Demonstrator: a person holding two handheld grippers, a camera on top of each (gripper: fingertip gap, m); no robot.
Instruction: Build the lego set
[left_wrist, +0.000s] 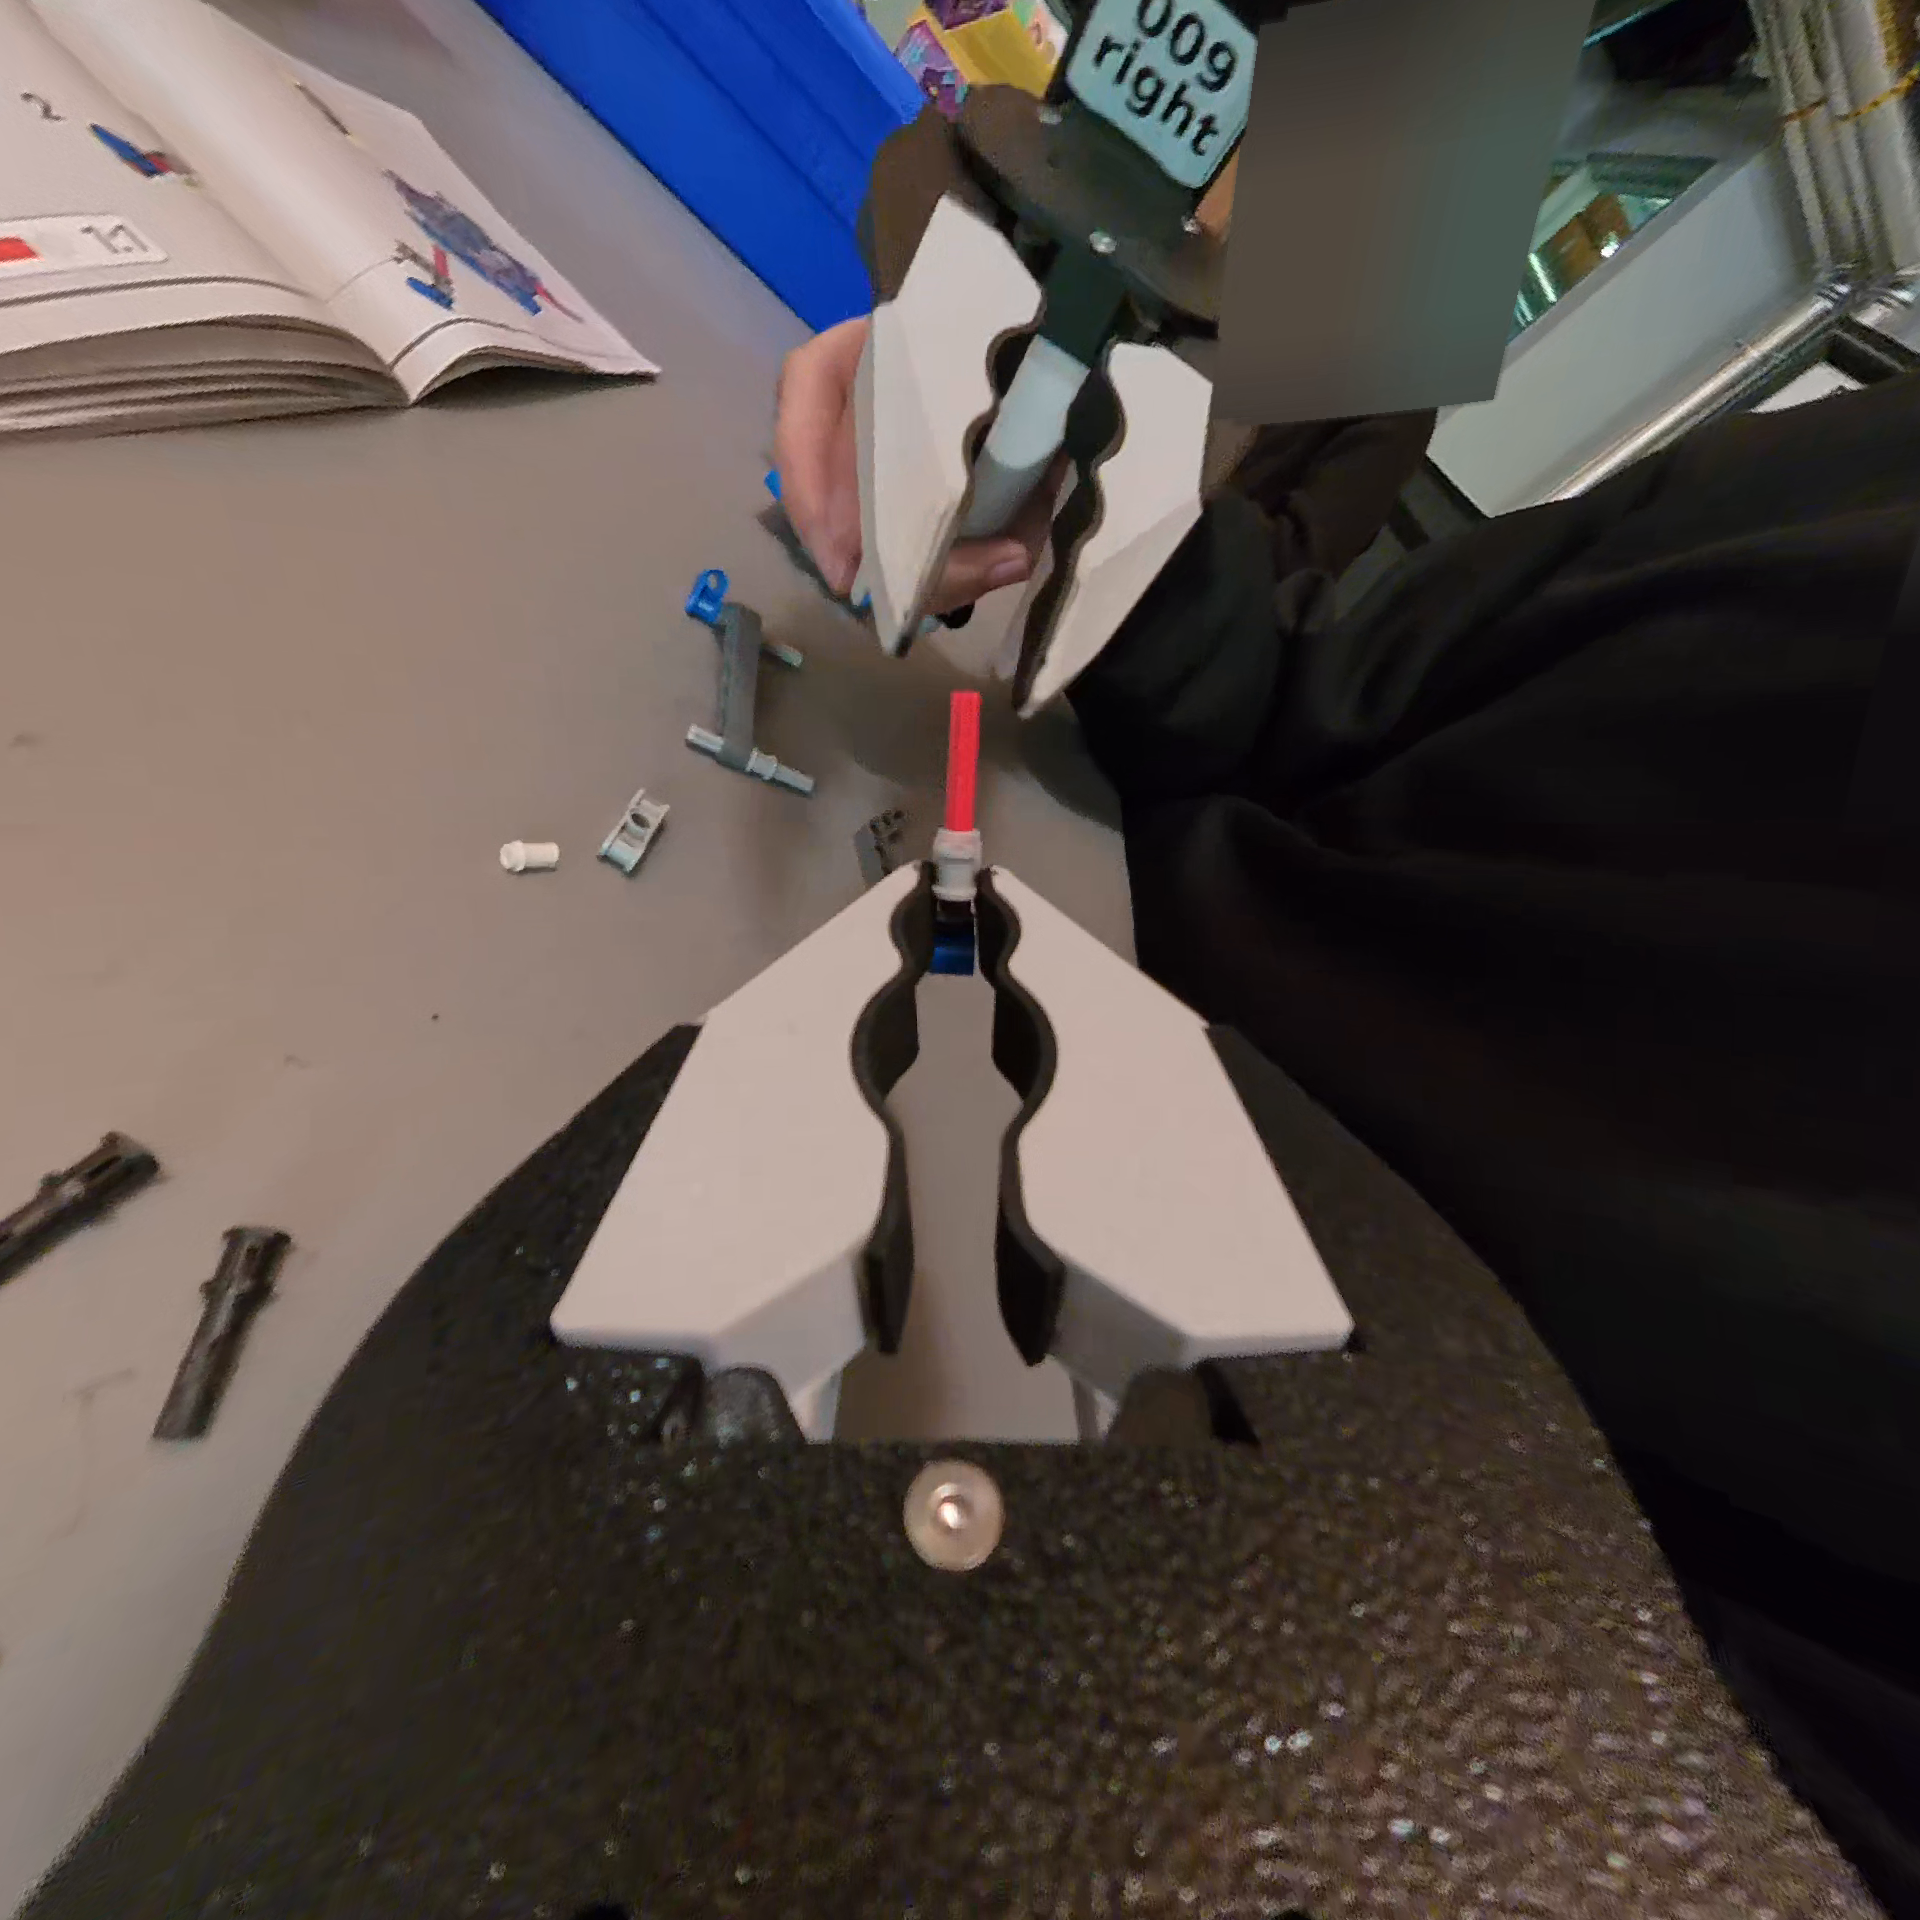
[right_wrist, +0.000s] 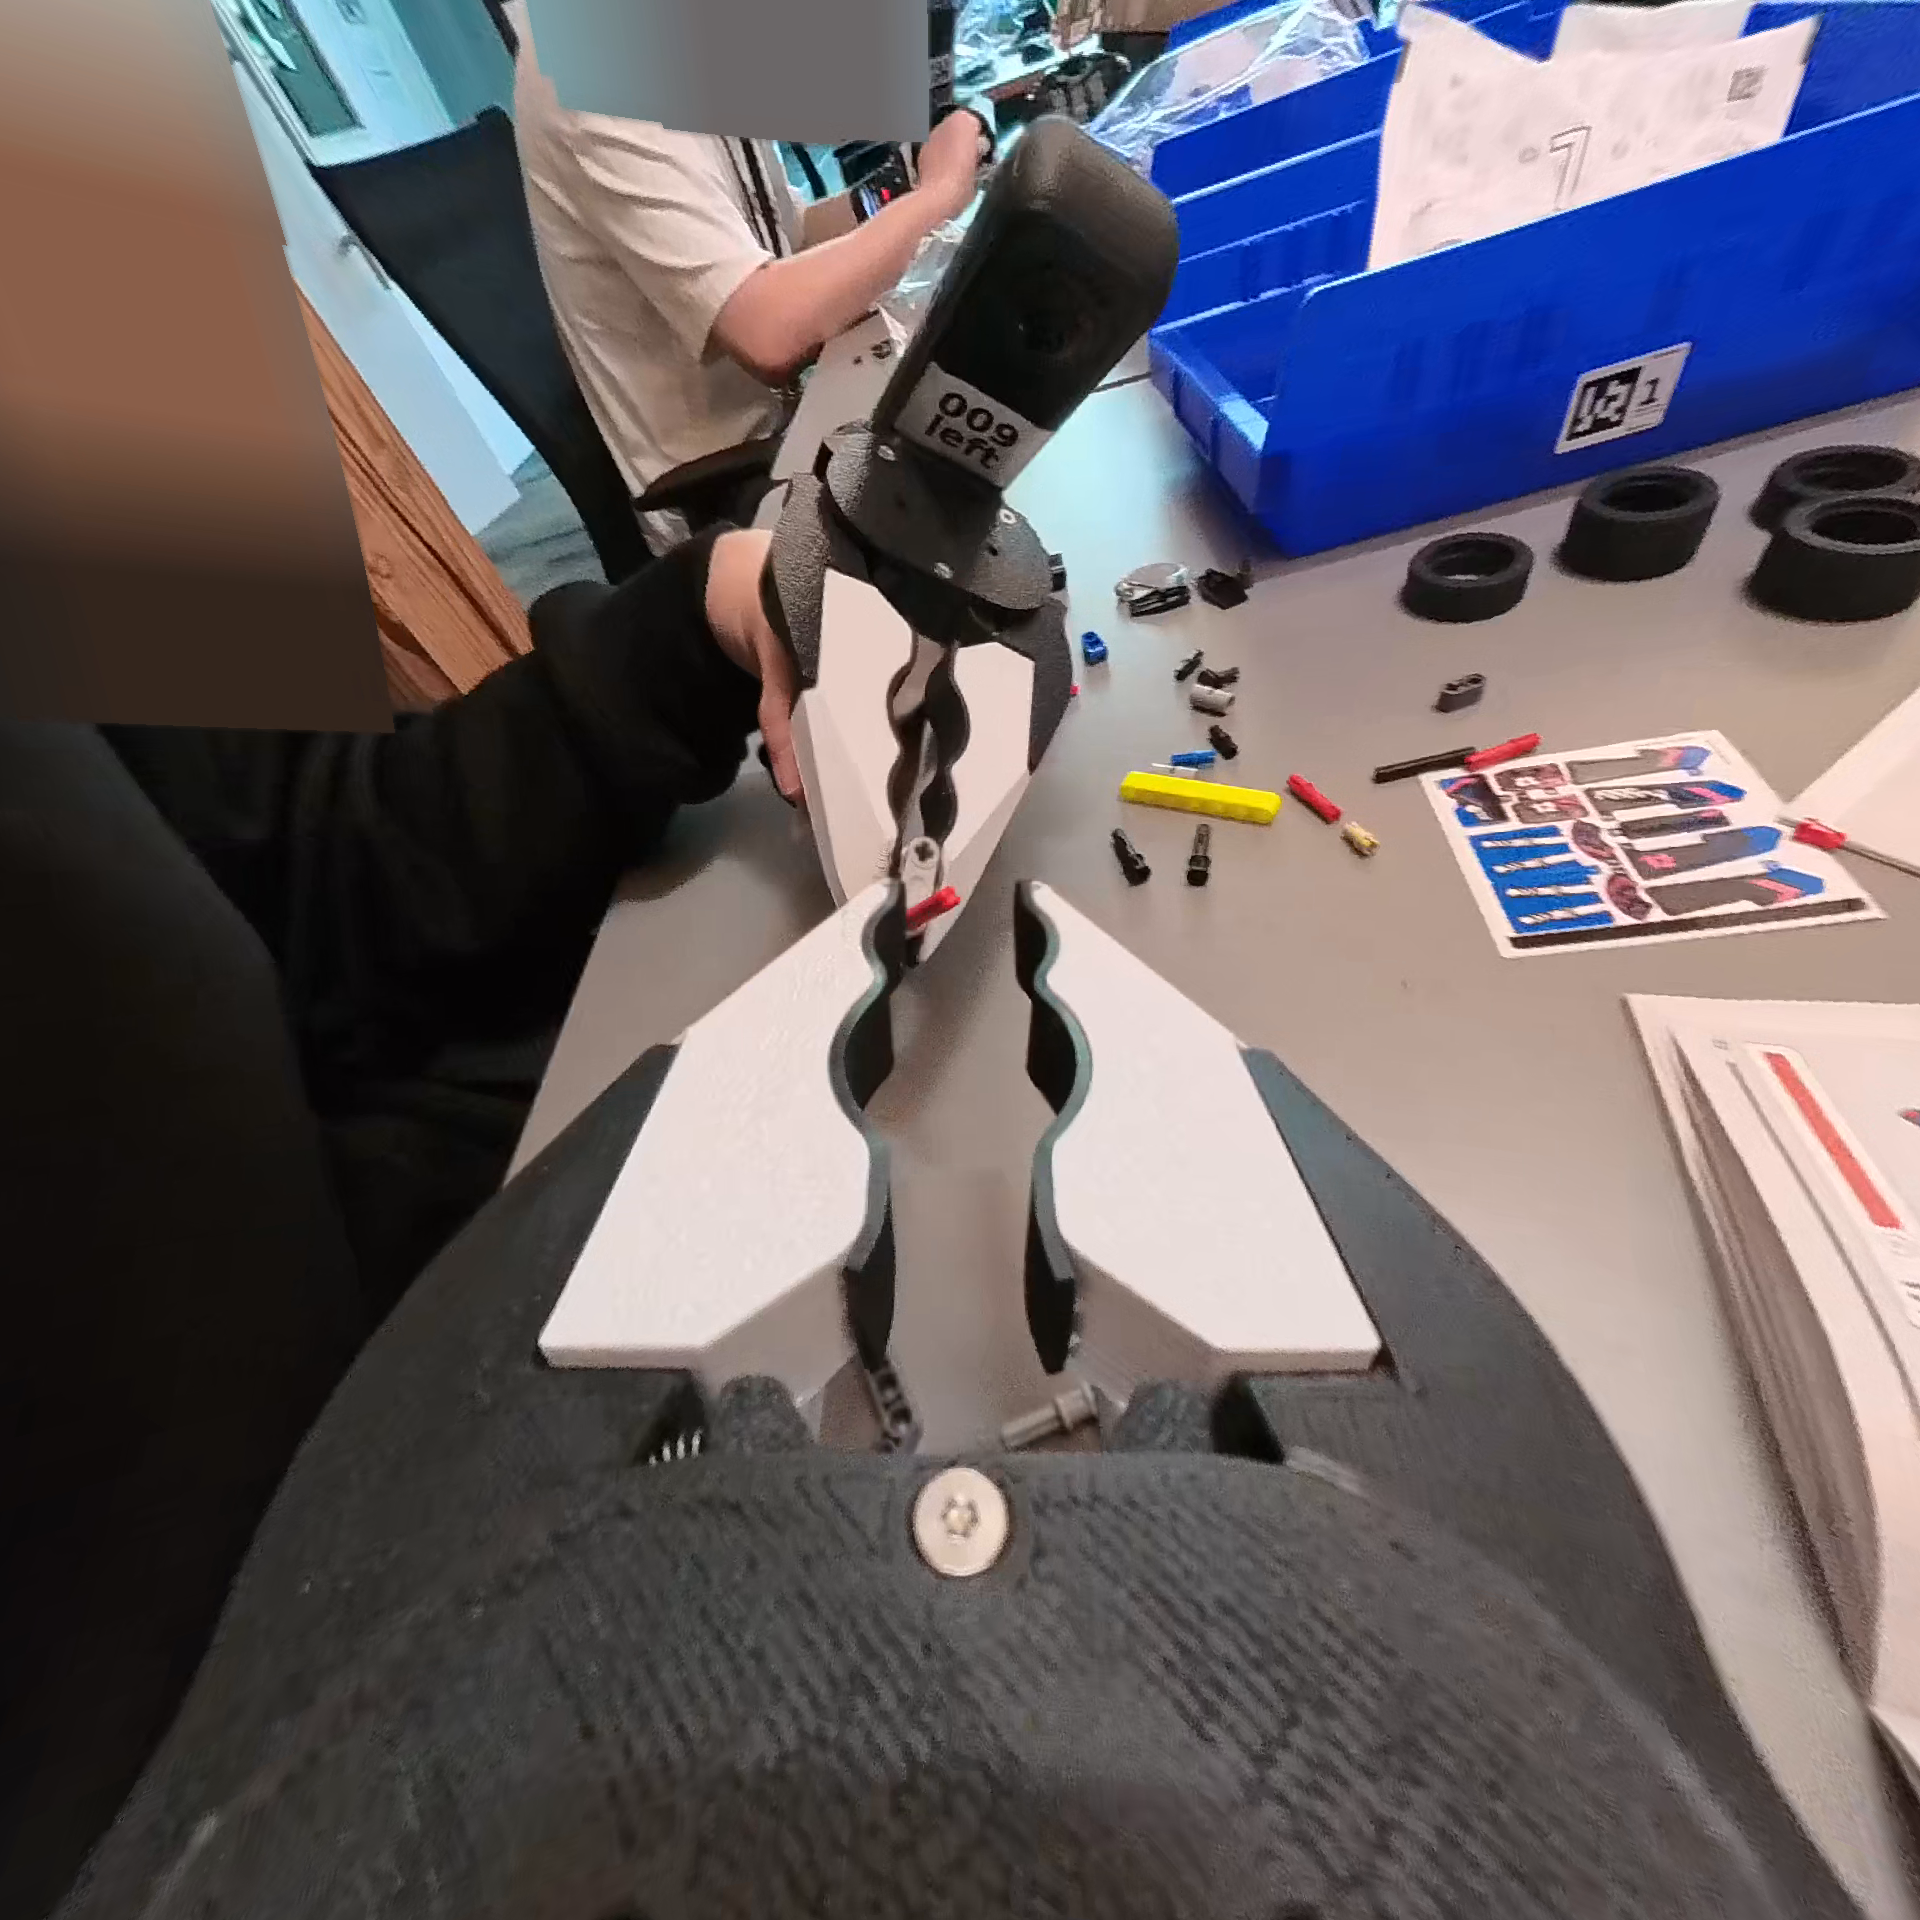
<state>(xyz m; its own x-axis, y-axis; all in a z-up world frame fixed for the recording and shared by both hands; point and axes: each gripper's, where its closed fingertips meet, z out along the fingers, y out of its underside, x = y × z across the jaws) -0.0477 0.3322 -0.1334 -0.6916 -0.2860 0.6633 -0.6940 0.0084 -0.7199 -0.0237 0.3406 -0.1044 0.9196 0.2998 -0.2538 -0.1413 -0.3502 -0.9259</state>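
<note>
Your left gripper (left_wrist: 954, 883) is clamped on a small assembly, a red axle (left_wrist: 962, 758) through a grey bush (left_wrist: 954, 857), held above the grey table (left_wrist: 312, 727); your right gripper (right_wrist: 956, 904) stands apart, empty, just beside it. A skewed grab could lever the axle loose. Both grippers carry printed tags, and the blue bin (right_wrist: 1558, 343) a coded sticker.

We are seeing even, soft indoor light falling on the matte grey tabletop (left_wrist: 312, 644), casting faint shadows under small pieces. Wide-angle distortion is bending both views' edges, and the speckled black gripper bodies nearest the lenses are blurring.
</note>
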